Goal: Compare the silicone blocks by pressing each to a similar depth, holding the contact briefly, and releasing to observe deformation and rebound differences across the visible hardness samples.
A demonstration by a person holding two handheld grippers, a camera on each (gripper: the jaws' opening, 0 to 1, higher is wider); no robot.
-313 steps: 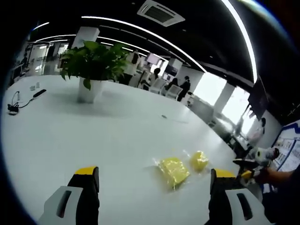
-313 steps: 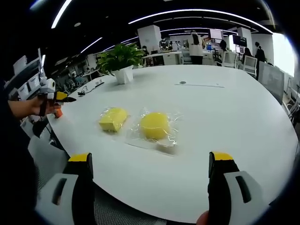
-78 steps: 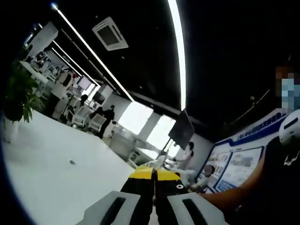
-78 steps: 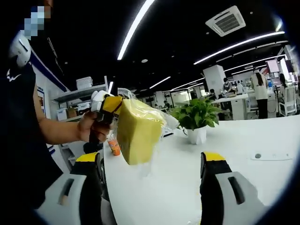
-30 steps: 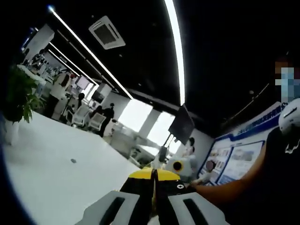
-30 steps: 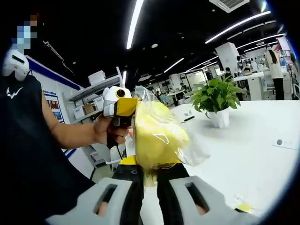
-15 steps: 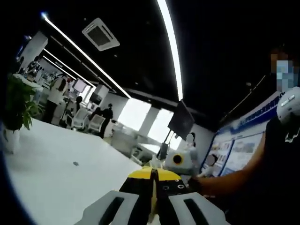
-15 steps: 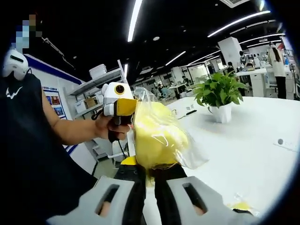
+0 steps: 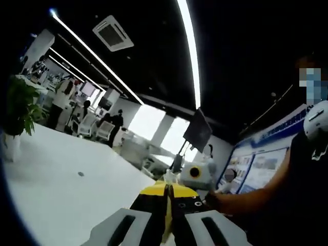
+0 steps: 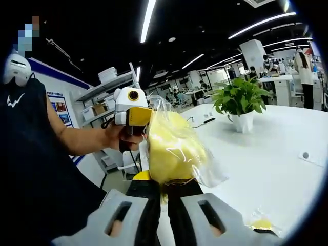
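Right gripper (image 10: 165, 190): jaws pinched together on the lower edge of a yellow silicone block (image 10: 171, 148) sealed in a clear plastic bag (image 10: 210, 171), held up in the air. Left gripper (image 10: 134, 117) meets the bag's upper left side; in the left gripper view its jaws (image 9: 168, 197) are closed tight on a thin yellow sliver. Second bagged yellow block (image 10: 262, 224) lies on the white table (image 10: 266, 169). Potted plant (image 10: 241, 105) stands farther back. Open office, ceiling light strips, shelving at left.
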